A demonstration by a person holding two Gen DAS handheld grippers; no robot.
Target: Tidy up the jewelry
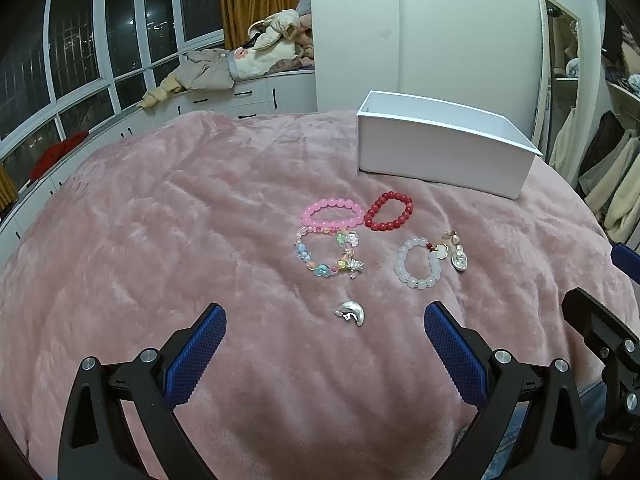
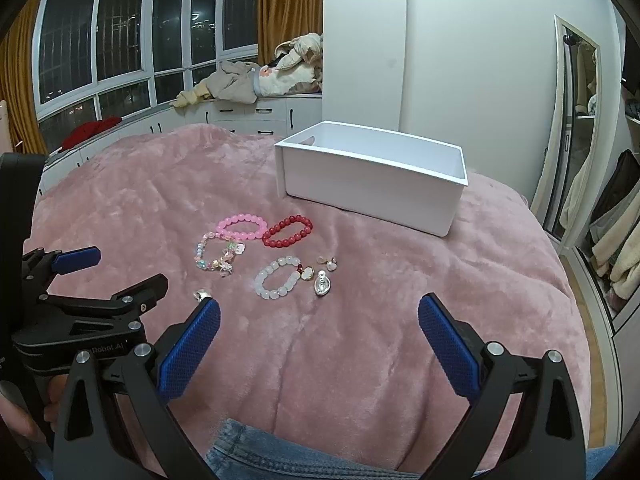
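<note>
On the pink blanket point(image 1: 160, 220) lie a pink bead bracelet point(image 1: 332, 213) point(image 2: 241, 227), a red bead bracelet point(image 1: 389, 211) point(image 2: 287, 231), a multicolour charm bracelet point(image 1: 326, 255) point(image 2: 218, 255), a white bead bracelet point(image 1: 418, 263) point(image 2: 278, 278), a silver pendant point(image 1: 460, 259) point(image 2: 322, 284), small earrings point(image 1: 451, 236) point(image 2: 328, 262) and a silver moon charm point(image 1: 352, 313) point(image 2: 202, 294). Behind them stands a white box point(image 1: 444, 148) point(image 2: 372, 176) with its top open. My left gripper point(image 1: 325, 326) point(image 2: 86, 258) is open just short of the moon charm. My right gripper point(image 2: 319, 322) is open, holding nothing.
A window bench point(image 2: 248, 110) with piled clothes runs behind the bed. A mirror point(image 2: 576, 120) and hanging clothes point(image 2: 616, 216) stand at the right. A person's jeans point(image 2: 280, 456) show at the bottom edge.
</note>
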